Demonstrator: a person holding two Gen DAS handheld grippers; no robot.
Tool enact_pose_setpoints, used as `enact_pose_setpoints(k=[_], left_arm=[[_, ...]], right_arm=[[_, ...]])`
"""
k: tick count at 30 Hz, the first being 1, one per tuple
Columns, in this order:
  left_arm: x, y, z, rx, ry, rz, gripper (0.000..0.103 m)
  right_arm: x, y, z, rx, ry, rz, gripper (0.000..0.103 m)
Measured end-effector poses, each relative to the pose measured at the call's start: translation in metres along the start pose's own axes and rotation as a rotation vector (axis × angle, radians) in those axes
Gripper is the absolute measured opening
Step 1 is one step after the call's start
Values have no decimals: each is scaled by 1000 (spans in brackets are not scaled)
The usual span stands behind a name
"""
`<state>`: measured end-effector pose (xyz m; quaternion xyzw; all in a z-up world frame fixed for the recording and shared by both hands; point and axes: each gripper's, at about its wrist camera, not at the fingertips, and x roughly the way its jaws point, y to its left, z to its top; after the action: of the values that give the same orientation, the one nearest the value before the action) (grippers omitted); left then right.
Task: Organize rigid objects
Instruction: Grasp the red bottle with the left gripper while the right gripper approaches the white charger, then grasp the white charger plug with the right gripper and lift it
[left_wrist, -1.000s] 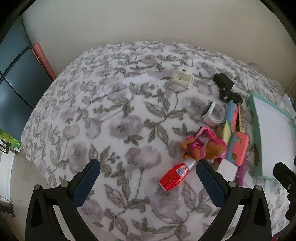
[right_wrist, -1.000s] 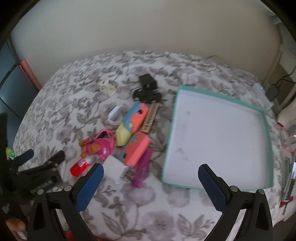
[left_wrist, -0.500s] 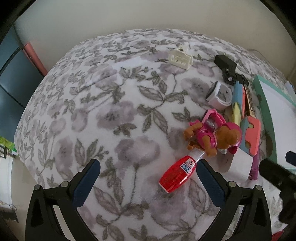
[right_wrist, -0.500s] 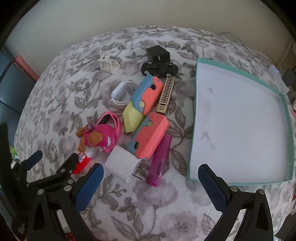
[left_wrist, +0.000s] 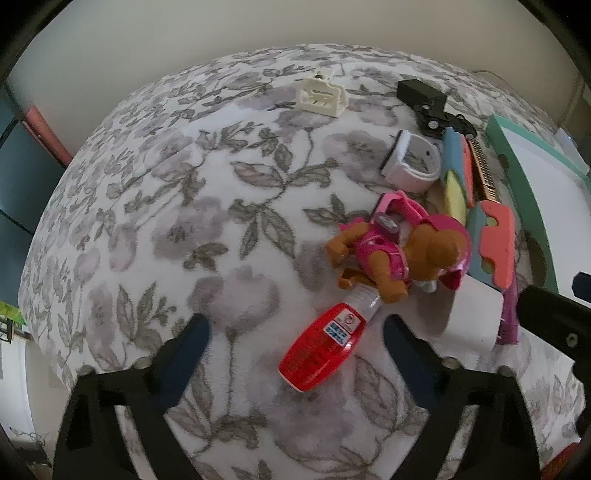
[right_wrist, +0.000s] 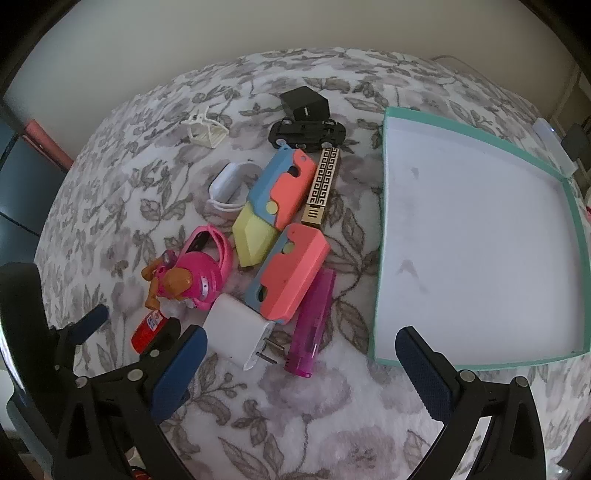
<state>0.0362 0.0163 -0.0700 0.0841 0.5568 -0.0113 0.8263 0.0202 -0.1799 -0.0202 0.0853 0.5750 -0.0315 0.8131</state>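
Our left gripper (left_wrist: 291, 334), jaws spread and empty, sits low over the floral bedspread (left_wrist: 177, 206). The red bottle (left_wrist: 323, 350) lies between its fingers, nearer the right one, long axis slanting up-right toward the pink dog toy (left_wrist: 397, 251), cap touching it. Our right gripper (right_wrist: 301, 360), also spread and empty, hovers right of the bottle, near the white charger (right_wrist: 236, 338) and teal tray (right_wrist: 382, 258). We judge the left nearer.
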Motion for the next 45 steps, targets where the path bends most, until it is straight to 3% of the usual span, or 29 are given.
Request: enact_pose_setpoints(k=[5,10,18,23,30,45], left_arm=[[0,-3,-4,6,16,-48,58],[-1,3,-6,-29,33,-111,46],[4,20,-5,-93,41,-126,40],[10,35,-4,-141,49,-112,32],[15,56,-5,-215,63,-139,30],[10,66,-16,-236,104,-161,30]], right_arm=[[3,4,-1,-17,7,-2,103],[6,12,0,-48,11,5,103],[16,25,-1,-84,44,47,97],[19,30,0,-94,55,80,88],[28,41,-3,-146,93,103,75],[26,34,-9,-95,177,168,74]])
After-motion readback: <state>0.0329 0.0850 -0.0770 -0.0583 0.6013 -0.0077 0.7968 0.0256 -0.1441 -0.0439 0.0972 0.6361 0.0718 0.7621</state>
